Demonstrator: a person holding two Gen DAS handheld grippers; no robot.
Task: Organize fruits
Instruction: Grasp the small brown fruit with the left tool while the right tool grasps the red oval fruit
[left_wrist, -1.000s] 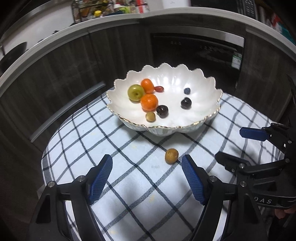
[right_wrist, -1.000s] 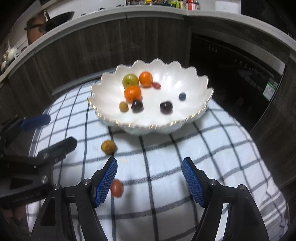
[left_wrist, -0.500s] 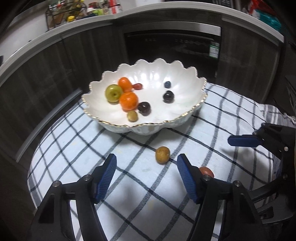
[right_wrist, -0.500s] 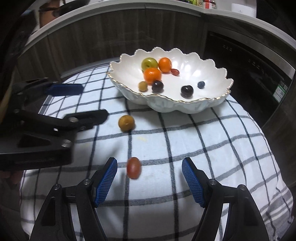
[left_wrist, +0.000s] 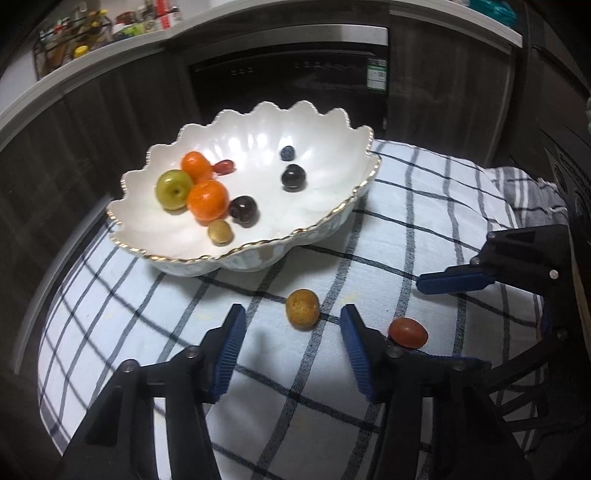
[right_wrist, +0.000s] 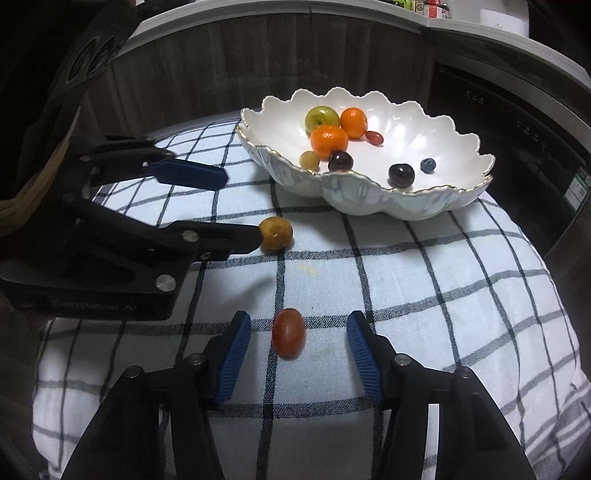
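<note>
A white scalloped bowl (left_wrist: 332, 218) (right_wrist: 436, 203) with a gold rim holds a green apple (left_wrist: 173, 189), two oranges (left_wrist: 207, 199), dark grapes and other small fruit. A brown round fruit (left_wrist: 302, 308) (right_wrist: 275, 233) and a red grape tomato (left_wrist: 407, 332) (right_wrist: 288, 332) lie on the checked cloth in front of the bowl. My left gripper (left_wrist: 291, 349) is open with the brown fruit just ahead, between its fingertips. My right gripper (right_wrist: 298, 349) is open with the tomato between its fingertips. Each gripper shows in the other's view.
The checked cloth (left_wrist: 424, 206) covers a small rounded table. Dark wood cabinets and an oven (left_wrist: 295, 81) curve behind it, with a countertop holding bottles (left_wrist: 92, 33). The left gripper's body (right_wrist: 110, 236) sits to the left of the tomato in the right wrist view.
Both grippers have moved in toward the two loose fruits. The brown fruit now sits at the left gripper's fingertips and the tomato between the right gripper's fingers. Both stay open.
</note>
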